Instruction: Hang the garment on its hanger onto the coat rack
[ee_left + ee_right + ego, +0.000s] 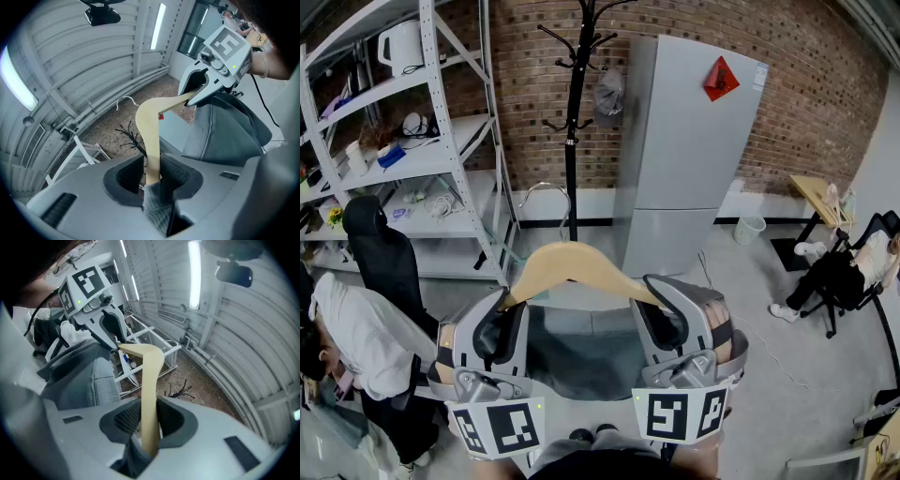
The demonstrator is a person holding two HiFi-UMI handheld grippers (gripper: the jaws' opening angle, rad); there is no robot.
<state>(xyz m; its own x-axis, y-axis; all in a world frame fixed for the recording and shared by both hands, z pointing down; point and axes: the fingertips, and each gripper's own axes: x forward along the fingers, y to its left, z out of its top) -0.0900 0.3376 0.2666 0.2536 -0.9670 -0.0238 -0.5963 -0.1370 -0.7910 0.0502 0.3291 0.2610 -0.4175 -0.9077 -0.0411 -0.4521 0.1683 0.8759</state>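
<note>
Brick wall (825, 84) and grey floor (769, 375) frame this room. Nearest to me, the left claw (508, 317) is clamped on one arm of the wooden hanger (572, 262), with a fold of the grey garment (577, 352) pinched in too. The right claw (661, 317) is closed on the other arm. Both point level. The hanger sits well short of the coat rack (574, 122) and below its prongs, with the wire hook (546, 192) aimed that way.

The wood looks stiff and light, so the two shoulder grips should steer it well. The cloth is limp and may slide off a tilted arm. The thin hook needs careful aiming. A fridge (684, 150) stands just beside the coat rack, and shelves (441, 141) stand on its other side.
</note>
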